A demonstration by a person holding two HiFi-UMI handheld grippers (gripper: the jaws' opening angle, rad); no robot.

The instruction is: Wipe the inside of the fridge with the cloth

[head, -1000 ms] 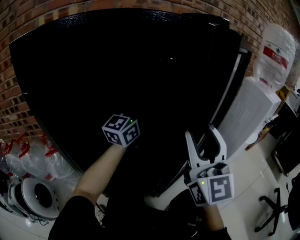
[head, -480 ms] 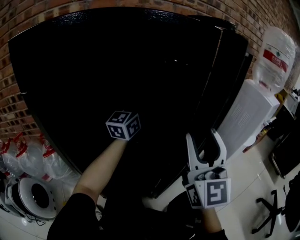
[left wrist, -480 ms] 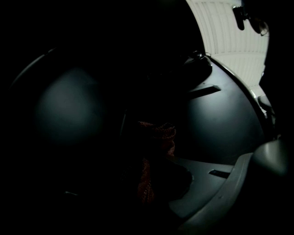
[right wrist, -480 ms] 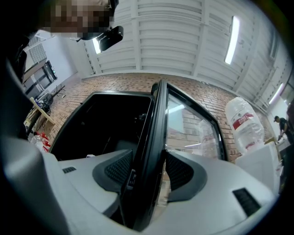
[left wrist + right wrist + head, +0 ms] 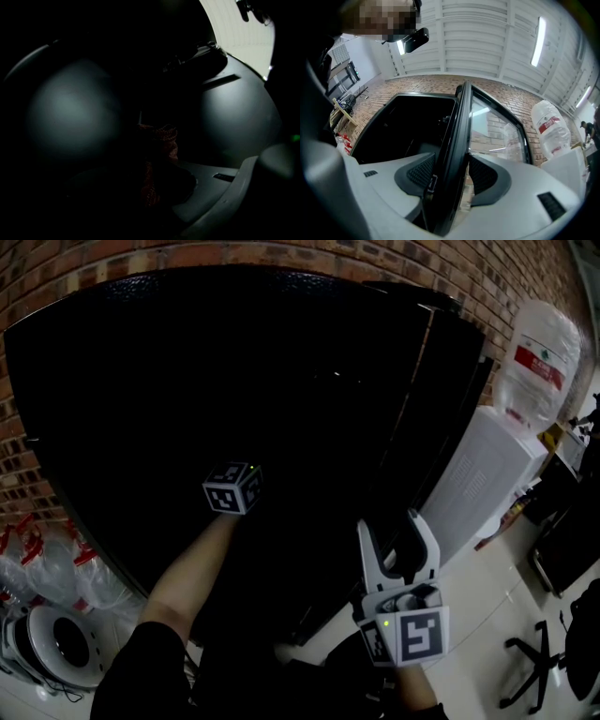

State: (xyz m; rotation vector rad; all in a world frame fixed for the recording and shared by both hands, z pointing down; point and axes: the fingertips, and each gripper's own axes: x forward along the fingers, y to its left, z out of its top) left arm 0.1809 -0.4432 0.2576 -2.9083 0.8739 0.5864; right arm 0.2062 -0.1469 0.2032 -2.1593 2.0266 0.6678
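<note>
Deeper and leftward since a second ago, my left tongs [image 5: 152,176] are reaching into the fridge [image 5: 187,381], staying pinched tight on the reddish cloth [image 5: 161,140] well inside its dark walls. Meanwhile my right tongs [image 5: 450,176] are clamping the door edge [image 5: 457,126], holding it open. If that grip is slipping, the door edge is swinging onto my forearm [image 5: 187,568]. Dragging too hard is risking the cloth pulling free.

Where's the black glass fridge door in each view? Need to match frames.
Head view: black glass fridge door, open, edge-on right of centre, right gripper straddling its edge.
Left gripper view: not made out; dark interior, reddish cloth in shut jaws.
Right gripper view: centre, door edge clamped between jaws.
Shared landmark: clear water bottle right of the door, head and right gripper views.
</note>
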